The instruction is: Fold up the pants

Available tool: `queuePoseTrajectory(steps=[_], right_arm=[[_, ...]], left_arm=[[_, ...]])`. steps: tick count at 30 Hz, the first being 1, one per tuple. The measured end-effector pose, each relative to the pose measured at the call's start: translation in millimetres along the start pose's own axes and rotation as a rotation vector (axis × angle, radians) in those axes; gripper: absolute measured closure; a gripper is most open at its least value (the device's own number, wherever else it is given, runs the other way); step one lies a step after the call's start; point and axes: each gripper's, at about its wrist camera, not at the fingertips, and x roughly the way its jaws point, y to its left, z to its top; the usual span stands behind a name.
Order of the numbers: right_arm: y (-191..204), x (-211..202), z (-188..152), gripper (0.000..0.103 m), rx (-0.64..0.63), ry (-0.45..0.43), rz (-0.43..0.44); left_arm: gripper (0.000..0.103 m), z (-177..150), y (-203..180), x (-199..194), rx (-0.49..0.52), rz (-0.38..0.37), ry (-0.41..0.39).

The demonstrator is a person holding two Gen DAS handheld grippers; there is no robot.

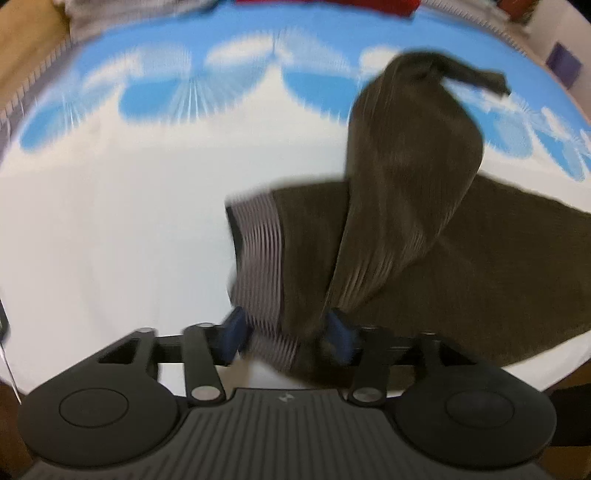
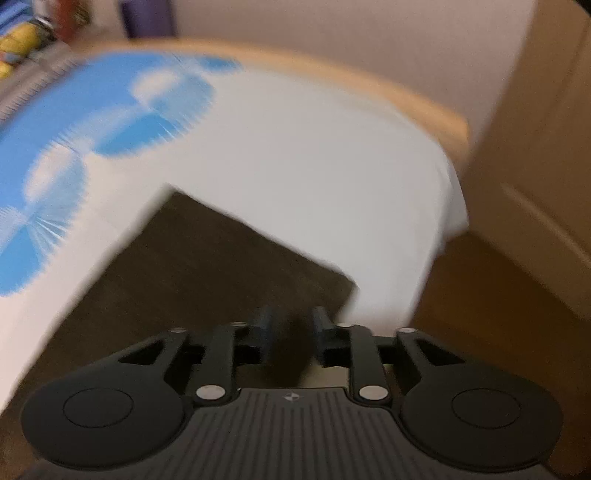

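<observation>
Left wrist view, my left claw [image 1: 286, 334]: fingers part-way apart, pants bunched between the blue pads [image 1: 234, 332], striped waistband right at them; looks gripped, frame blurred.
Left wrist view, pants [image 1: 424, 229]: dark olive-brown, ribbed; one leg rises up from the claw and ends in a twisted tip at the top, the rest spreads flat to the right.
Left wrist view, sheet [image 1: 110, 221]: white with blue fan shapes along the far side, pants lie on it.
Left wrist view, red cloth [image 1: 328, 6]: at far edge, cropped.
Right wrist view, my right claw [image 2: 291, 328]: narrow gap, dark pants fabric between the fingers; cannot tell if clamped, heavy blur.
Right wrist view, pants [image 2: 207, 266]: flat dark panel running out from the claw over the sheet [image 2: 314, 155], near the bed corner.
Right wrist view, floor [image 2: 480, 295]: brown, right of the bed.
</observation>
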Motion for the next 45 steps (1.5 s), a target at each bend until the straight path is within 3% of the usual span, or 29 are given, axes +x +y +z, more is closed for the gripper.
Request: queuePoseTrajectory(steps=[5,9,12,14,16,19,23,30,36,38,40,42,45], right_arm=[[50.4,-36.4,-3.1,0.07,-0.152,-0.137,0.208],[108.1,-57.2,-17.5,0.066,-0.343,-0.16,0.404],[144.4,-72.6,-28.1,0.065,-0.446,-0.154,0.506],[169.4,-82.8,-37.7,0.065,-0.508,-0.146,0.552],[201.5,-93.1,-45.5,0.065,-0.549,-0.138,0.585],[235.9,-98.8,-57.3,0.065,-0.568,-0.118,0.614],[271.8,-109.6,-74.3,0.065,-0.542,-0.055,0.62],[333.3,-119.8,-103.9,0.065,-0.422,0.052,0.658],[375.6,-125.2,-122.6,0.065,-0.481,0.048,0.694],[378.5,-122.3,-118.6,0.065,-0.471,0.065,0.703],[379.2,-118.0,-112.6,0.065,-0.463,0.073,0.706],[378.0,-112.8,-107.2,0.065,-0.457,0.079,0.701],[376.1,-102.8,-102.9,0.065,-0.454,0.102,0.69]], left_arm=[[0.041,5.2,-13.5,0.5,0.067,-0.026,-0.018],[0.041,-1.2,-43.0,10.2,0.194,-0.02,-0.009],[0.042,-2.3,-62.4,23.7,0.282,0.028,0.009],[0.051,-1.1,-73.1,31.9,0.329,0.066,0.025],[0.068,2.5,-81.6,42.9,0.367,0.109,0.057],[0.086,7.2,-92.2,53.3,0.427,0.141,0.087],[0.092,18.3,-99.2,52.3,0.48,0.234,0.05],[0.094,81.8,-94.5,23.0,0.376,0.477,-0.182],[0.094,165.6,-105.1,56.5,0.309,0.593,-0.261],[0.094,180.0,-105.1,78.4,0.277,0.622,-0.262],[0.094,194.4,-99.7,103.8,0.226,0.618,-0.221],[0.093,205.2,-85.8,119.2,0.124,0.565,-0.175],[0.084,219.2,-59.3,140.7,-0.045,0.488,-0.112]])
